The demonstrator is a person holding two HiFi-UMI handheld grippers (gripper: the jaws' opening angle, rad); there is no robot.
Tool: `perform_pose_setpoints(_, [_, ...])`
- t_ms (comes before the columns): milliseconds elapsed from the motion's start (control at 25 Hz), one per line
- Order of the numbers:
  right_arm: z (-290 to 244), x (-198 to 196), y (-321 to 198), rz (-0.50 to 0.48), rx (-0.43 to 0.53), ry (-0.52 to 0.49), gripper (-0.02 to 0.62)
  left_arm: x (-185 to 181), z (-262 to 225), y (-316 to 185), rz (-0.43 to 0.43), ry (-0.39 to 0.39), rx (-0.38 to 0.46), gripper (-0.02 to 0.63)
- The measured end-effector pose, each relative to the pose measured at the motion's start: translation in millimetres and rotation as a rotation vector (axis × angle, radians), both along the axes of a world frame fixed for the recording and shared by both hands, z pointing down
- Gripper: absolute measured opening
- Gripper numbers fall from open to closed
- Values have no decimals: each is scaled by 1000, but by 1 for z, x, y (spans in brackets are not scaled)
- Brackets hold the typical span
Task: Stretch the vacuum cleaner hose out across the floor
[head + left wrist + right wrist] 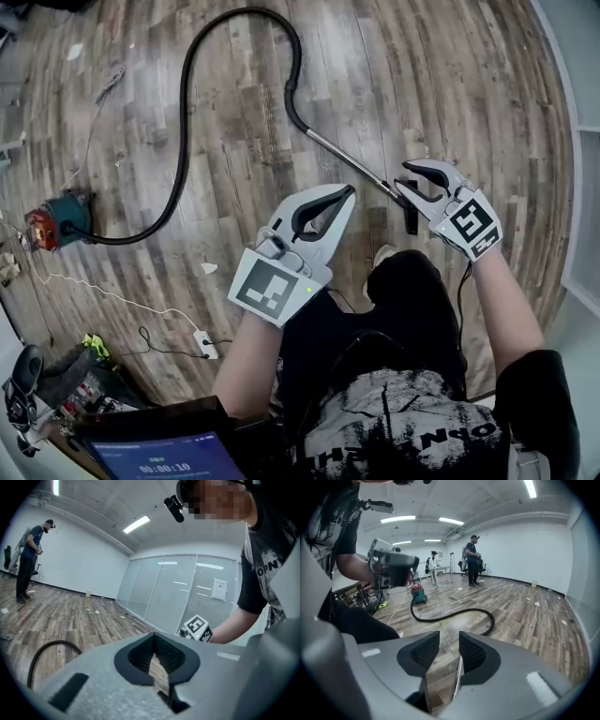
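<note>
1. Down on the wooden floor [450, 75], in the head view, the black hose [187, 112] is running from the vacuum [58, 220] at the left edge, rising in a tall arch and bending down into the metal wand [347, 159]. The wand is slanting toward the right gripper [405, 176], whose jaws are standing apart just beside the wand's near end. The left gripper [349, 192] is hovering beside it over bare floor with its jaws closed tip to tip on nothing.
2. Looking along the left gripper [153, 648] in its own view, the jaws are meeting at the tips, with only floor showing through the slit behind them. A curve of hose [47, 651] is lying on the boards at lower left. A person [28, 559] is standing far off, and a glass wall [187, 592] is closing the room.
3. Looking along the right gripper [449, 656] in its own view, the jaws are standing moderately apart. The wand [458, 679] is showing in the gap, close along the right-hand pad; whether it is touching I cannot tell. Beyond, the hose [454, 613] is curling across the floor to the vacuum [418, 594].
</note>
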State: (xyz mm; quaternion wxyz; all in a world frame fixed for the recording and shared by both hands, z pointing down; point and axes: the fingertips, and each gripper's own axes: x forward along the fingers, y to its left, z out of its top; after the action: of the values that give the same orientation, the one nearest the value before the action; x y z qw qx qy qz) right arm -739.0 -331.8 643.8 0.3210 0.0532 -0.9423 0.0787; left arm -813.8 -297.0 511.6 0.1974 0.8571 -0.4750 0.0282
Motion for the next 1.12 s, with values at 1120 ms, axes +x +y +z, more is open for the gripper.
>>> perform_pose_setpoints(1120, [670,3,15,-7,-213,600,199,-42,326,28,-344,-104,-153,0])
